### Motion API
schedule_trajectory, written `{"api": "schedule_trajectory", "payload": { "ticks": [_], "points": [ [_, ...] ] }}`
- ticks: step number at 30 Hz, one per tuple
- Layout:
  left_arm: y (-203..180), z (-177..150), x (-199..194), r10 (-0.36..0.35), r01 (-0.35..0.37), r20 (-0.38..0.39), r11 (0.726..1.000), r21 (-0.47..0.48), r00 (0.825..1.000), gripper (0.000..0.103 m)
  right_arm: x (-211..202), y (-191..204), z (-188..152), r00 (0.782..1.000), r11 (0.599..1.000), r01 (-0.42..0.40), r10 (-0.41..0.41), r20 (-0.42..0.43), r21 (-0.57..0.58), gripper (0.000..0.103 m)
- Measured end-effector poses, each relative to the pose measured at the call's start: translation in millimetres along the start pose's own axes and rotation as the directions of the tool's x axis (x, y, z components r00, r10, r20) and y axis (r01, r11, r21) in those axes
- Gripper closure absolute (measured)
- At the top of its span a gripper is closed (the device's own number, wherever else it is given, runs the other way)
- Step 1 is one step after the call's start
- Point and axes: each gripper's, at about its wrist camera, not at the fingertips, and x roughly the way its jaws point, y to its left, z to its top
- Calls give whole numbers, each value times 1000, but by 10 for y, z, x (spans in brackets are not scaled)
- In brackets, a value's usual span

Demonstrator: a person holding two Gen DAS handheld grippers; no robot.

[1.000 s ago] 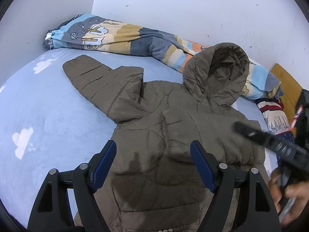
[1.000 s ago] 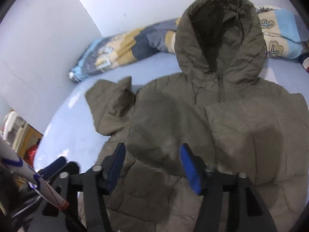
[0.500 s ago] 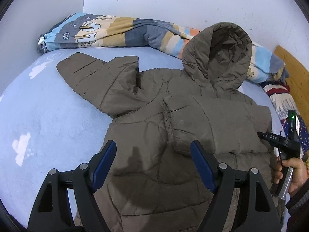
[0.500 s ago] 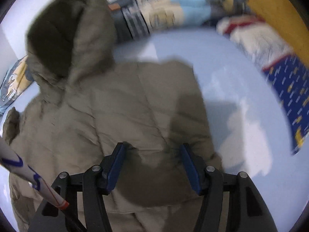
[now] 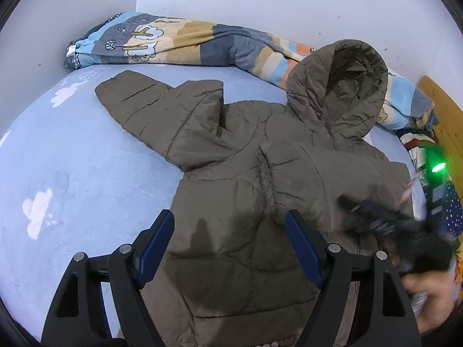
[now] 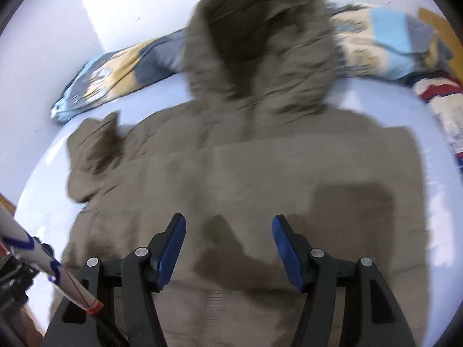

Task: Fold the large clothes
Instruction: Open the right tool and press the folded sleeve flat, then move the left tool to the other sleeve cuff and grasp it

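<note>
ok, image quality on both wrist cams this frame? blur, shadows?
Left wrist: sharp on the jacket and blanket; only the right gripper is motion-smeared, its green light flaring. Right wrist: whole scene motion-blurred, hood worst; gripper shadows fall on the jacket. Both: fisheye bending, dark corners.

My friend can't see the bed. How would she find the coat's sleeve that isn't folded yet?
Start at the light blue bed, where a brown puffy coat lies flat. The unfolded sleeve sticks out toward the striped blanket in the corner. The other sleeve already lies across the coat's chest.
</note>
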Motion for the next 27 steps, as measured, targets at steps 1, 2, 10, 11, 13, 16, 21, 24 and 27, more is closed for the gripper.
{"api": "schedule_trajectory", "payload": {
  "ticks": [1, 2, 10, 11, 13, 16, 21, 24, 27],
  "points": [
    [22, 8, -13, -5, 5, 0, 1000, -7, 1000, 25, 83, 29, -42, 1000, 1000, 13, -13, -20, -3, 36],
    [28, 12, -21, -8, 8, 1, 1000, -11, 1000, 25, 202, 56, -87, 998, 999, 38, -39, -54, -10, 34],
    [42, 17, -161, -37, 38, 22, 999, -20, 999, 25, -415, -3, -362, 999, 999, -6, 8, -47, 41, 34],
    [29, 5, -172, -39, 39, 21, 999, -17, 999, 25, -559, -25, -423, 999, 999, -10, 12, -44, 40, 34],
    [-2, -24, -206, -49, 49, 28, 999, -11, 998, 25, -912, -42, -605, 999, 1000, -14, 14, -30, 24, 34],
    [-84, -64, -278, -58, 57, 53, 998, 19, 997, 25, -1392, -96, -894, 999, 1000, 12, -13, 36, 14, 34],
    [-326, -224, -430, -101, 86, 111, 987, 133, 989, 25, -1831, -364, -1305, 966, 1000, -22, 17, 258, 15, 28],
    [-401, -329, -498, -111, 83, 128, 974, 212, 986, 25, -1670, -515, -1276, 981, 999, 42, -47, 188, 32, 28],
    [-325, -340, -539, -101, 77, 114, 976, 202, 988, 25, -1733, -608, -1196, 975, 999, -17, 6, 223, 45, 28]
  ]
}}
